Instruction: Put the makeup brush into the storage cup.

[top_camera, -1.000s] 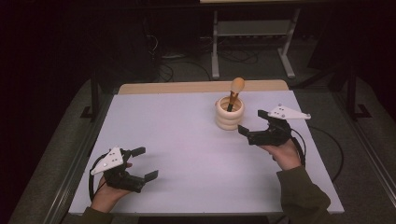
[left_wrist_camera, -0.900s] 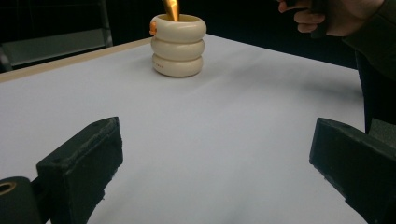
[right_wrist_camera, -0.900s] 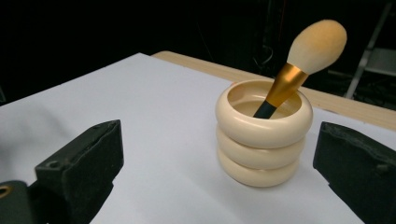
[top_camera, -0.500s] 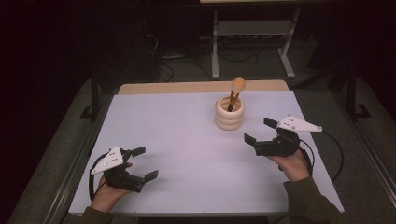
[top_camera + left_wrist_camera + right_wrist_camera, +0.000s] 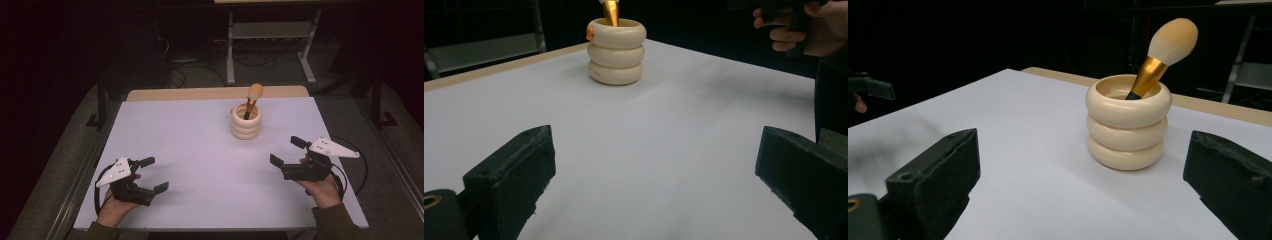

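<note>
Brush [image 5: 251, 98], just one, leans in one ribbed cup [image 5: 246, 123]; two grippers, left [image 5: 151, 174] and right [image 5: 286, 151], jaws wide, hold nothing.

place: lab/studio | evidence: white-topped table [image 5: 190, 145], dark surroundings, metal stand [image 5: 270, 30], floor cables [image 5: 200, 65]

Both grippers empty, jaws wide apart.
Left gripper [image 5: 150, 175] lower left of the high view, right gripper [image 5: 287, 151] lower right, each gripped by one hand.
</note>
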{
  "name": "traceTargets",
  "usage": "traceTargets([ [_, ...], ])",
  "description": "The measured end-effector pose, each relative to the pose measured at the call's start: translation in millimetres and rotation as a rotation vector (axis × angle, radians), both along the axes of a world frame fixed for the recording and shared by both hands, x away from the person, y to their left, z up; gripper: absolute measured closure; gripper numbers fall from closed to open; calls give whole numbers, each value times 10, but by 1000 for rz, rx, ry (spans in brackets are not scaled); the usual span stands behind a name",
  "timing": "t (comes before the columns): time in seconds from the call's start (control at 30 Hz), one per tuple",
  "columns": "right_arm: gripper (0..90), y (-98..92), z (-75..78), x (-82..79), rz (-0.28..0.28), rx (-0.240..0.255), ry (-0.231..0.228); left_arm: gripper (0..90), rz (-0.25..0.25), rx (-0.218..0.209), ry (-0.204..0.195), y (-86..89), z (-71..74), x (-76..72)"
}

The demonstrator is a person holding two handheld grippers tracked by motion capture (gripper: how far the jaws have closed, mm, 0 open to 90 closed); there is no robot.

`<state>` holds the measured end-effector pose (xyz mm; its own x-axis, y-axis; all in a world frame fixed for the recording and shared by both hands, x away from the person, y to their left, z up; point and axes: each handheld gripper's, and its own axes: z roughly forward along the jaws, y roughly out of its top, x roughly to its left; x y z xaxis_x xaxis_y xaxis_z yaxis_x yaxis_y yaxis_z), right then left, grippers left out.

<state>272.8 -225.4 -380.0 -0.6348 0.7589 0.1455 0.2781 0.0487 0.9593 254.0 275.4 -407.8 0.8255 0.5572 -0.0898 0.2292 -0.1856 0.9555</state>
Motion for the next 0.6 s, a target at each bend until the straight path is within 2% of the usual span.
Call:
traceTargets([
  [0.6, 10, -205, -303, -248, -23, -3, -8, 26, -1, 7, -3, 2, -9, 7],
])
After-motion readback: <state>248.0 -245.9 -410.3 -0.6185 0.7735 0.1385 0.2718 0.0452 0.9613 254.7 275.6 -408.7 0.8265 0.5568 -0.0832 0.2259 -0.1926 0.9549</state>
